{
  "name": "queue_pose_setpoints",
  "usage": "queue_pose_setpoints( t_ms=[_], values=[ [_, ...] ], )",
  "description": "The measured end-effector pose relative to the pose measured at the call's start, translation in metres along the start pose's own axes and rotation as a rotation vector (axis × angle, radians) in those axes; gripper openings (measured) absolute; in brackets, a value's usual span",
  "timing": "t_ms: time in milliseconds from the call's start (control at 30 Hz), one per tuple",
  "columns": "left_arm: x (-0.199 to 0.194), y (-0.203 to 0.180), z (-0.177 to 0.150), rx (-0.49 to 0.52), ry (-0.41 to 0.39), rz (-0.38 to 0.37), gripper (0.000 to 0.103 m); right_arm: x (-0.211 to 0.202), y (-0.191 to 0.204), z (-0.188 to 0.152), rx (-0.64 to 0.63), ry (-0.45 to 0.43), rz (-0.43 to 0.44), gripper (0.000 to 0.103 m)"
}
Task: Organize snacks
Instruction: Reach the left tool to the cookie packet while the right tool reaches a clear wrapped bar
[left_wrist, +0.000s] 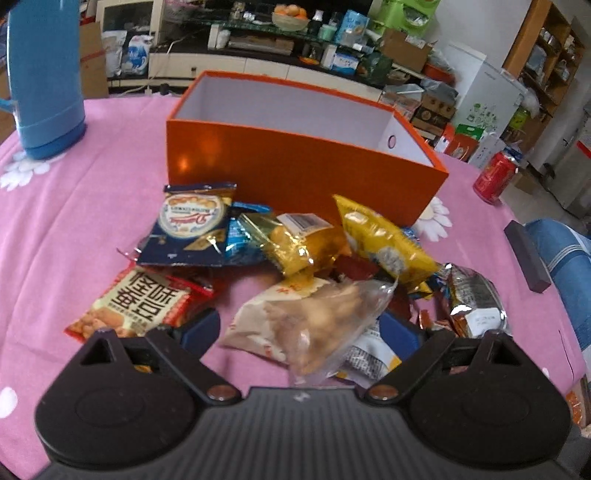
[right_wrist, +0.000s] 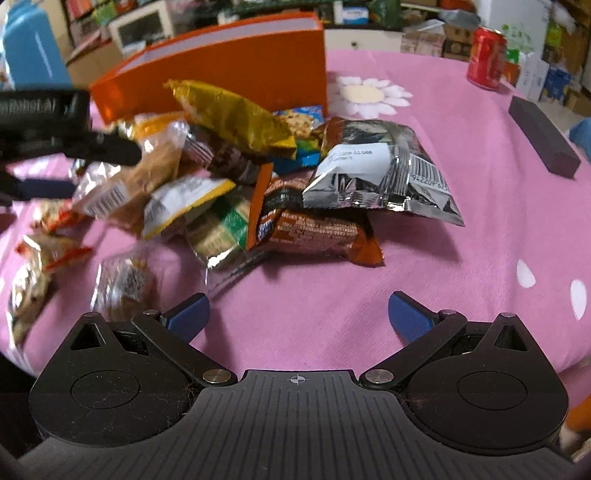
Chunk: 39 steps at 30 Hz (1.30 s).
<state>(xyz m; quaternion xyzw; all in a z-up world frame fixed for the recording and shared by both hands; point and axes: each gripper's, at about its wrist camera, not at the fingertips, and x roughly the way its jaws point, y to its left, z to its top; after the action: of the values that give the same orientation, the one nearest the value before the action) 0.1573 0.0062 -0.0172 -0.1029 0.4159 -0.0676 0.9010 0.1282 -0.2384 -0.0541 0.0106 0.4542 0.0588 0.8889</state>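
Right gripper (right_wrist: 298, 314): jaws spread wide over bare pink cloth, holding nothing. Left gripper (left_wrist: 301, 328): jaws apart, a clear pastry packet (left_wrist: 314, 325) lying between them. Snack pile (right_wrist: 258, 177) sits mid-table (right_wrist: 480, 240), touching the front wall of the orange box (left_wrist: 295, 162). Beyond: blue flask (left_wrist: 46, 77) left, red can (left_wrist: 495, 177) right, dark block (right_wrist: 543, 140). Cluttered shelves (left_wrist: 280, 40) behind.

Glossy crinkled foil and plastic snack packets (right_wrist: 380, 173) lay on soft matt pink cloth (right_wrist: 461, 258); the orange box (left_wrist: 295, 166) looked smooth, slightly shiny.
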Motion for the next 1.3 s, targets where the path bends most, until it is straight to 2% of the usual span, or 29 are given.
queue_pose_setpoints(
  t_ms=[67,167,300,367,433,567,667,767,900,967,1100,1233,1300],
  values=[
    [-0.016,0.008,-0.009,0.013,-0.005,0.004,0.092,-0.001,0.000,0.001,0.005,0.014,0.001,0.086],
    [-0.046,0.033,-0.029,-0.006,-0.011,0.018,0.092,-0.009,-0.006,-0.001,0.069,0.009,0.080,0.086],
    [-0.064,0.063,-0.052,-0.016,0.003,0.126,0.092,-0.015,-0.004,-0.005,0.113,0.003,0.128,0.086],
    [-0.060,0.074,-0.052,-0.020,0.014,0.147,0.092,-0.017,0.002,-0.004,0.111,0.000,0.158,0.086],
    [-0.050,0.081,-0.049,-0.016,0.023,0.138,0.092,-0.020,0.012,-0.001,0.094,-0.003,0.183,0.086],
    [-0.029,0.085,-0.053,-0.002,0.079,0.165,0.093,-0.031,0.032,0.002,0.025,-0.016,0.210,0.086],
    [-0.020,0.089,-0.064,0.055,0.097,0.290,0.093,-0.032,0.039,0.003,0.006,-0.008,0.214,0.086],
    [-0.025,0.113,-0.064,0.029,0.081,0.315,0.090,-0.026,0.041,0.002,0.002,0.009,0.198,0.086],
    [-0.023,0.140,-0.051,0.014,0.053,0.386,0.089,-0.021,0.039,0.000,0.020,0.031,0.191,0.086],
    [-0.027,0.150,-0.045,-0.022,0.060,0.373,0.087,-0.022,0.041,0.000,0.011,0.028,0.191,0.086],
    [-0.064,0.151,-0.053,-0.129,0.012,0.279,0.093,-0.032,0.054,0.004,-0.024,-0.007,0.224,0.086],
    [-0.078,0.136,-0.076,-0.172,0.075,0.246,0.093,-0.026,0.078,0.008,-0.087,-0.019,0.270,0.086],
    [-0.076,0.125,-0.081,-0.147,0.097,0.239,0.093,-0.020,0.087,0.009,-0.111,-0.026,0.271,0.085]
  ],
)
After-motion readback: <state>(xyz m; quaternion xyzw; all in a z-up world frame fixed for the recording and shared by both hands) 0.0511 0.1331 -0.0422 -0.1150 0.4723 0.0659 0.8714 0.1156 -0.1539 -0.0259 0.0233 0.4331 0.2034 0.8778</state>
